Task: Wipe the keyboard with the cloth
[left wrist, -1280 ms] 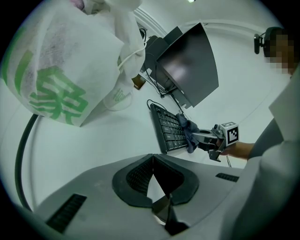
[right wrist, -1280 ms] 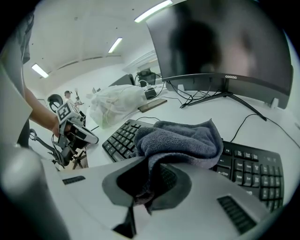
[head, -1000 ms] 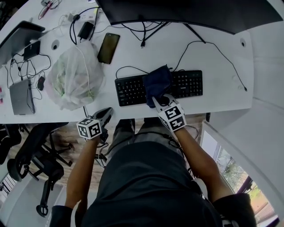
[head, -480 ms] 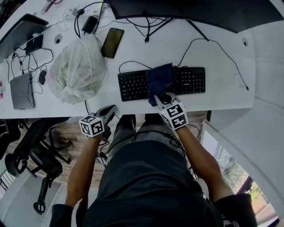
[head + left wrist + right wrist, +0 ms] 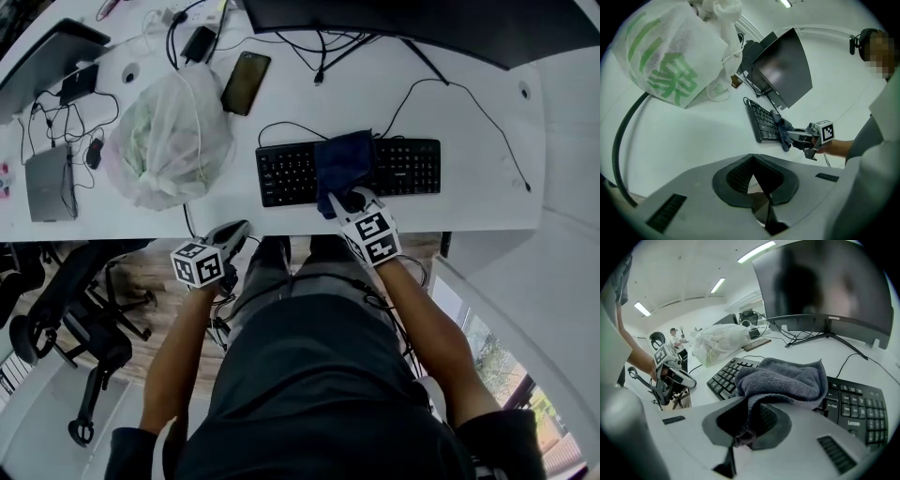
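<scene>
Cloth [image 5: 345,167] clamped in the right hand-held gripper [image 5: 337,202], draped just ahead over the keyboard [image 5: 291,173] for wiping; left hand-held gripper [image 5: 236,231], jaws together, empty, held clear.

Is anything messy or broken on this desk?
Nothing looks spilled or broken. The messiest spots are the tangled cables by the monitor and the crumpled plastic bag left of the keyboard. The cloth is bunched because the right gripper pinches it.
</scene>
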Motion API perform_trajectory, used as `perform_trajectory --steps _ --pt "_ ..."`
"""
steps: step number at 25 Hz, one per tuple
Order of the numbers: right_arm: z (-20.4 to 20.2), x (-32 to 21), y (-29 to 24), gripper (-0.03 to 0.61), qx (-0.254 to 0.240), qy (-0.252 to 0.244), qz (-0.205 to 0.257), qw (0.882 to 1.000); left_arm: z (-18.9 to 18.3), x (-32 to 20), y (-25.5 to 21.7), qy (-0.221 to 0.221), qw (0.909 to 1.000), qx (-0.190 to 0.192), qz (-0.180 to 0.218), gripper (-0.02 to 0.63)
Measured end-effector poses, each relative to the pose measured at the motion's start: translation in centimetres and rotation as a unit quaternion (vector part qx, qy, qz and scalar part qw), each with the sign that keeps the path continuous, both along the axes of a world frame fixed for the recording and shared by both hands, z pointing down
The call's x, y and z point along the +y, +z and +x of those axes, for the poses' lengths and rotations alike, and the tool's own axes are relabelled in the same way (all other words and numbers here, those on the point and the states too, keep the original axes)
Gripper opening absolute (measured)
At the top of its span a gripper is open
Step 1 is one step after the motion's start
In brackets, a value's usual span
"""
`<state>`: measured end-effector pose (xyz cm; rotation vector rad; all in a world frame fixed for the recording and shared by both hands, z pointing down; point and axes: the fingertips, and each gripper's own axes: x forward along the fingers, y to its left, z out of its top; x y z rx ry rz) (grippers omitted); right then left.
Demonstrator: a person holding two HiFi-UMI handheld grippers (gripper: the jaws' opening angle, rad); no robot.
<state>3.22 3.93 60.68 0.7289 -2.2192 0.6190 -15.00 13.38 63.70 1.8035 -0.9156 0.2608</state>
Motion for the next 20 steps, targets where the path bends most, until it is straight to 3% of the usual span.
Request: perform_trajectory --steps 7,13,20 --pt "-0.1 0.3 0.3 0.026 -0.007 -0.008 -0.008 1.000 0.5 0.1 0.3 0.008 0.9999 -0.004 -0.012 0.006" --pt "0.0 1.5 0.1 0.026 -0.023 0.006 -0.022 0.999 1.7 0.0 0.0 0.026 0.9992 0.022 -0.019 0.006" --pt "-1.4 1.5 0.6 0.026 -0.020 -0.065 -0.034 0.997 2.4 -0.1 0.0 0.042 0.9976 0.045 -0.029 0.005"
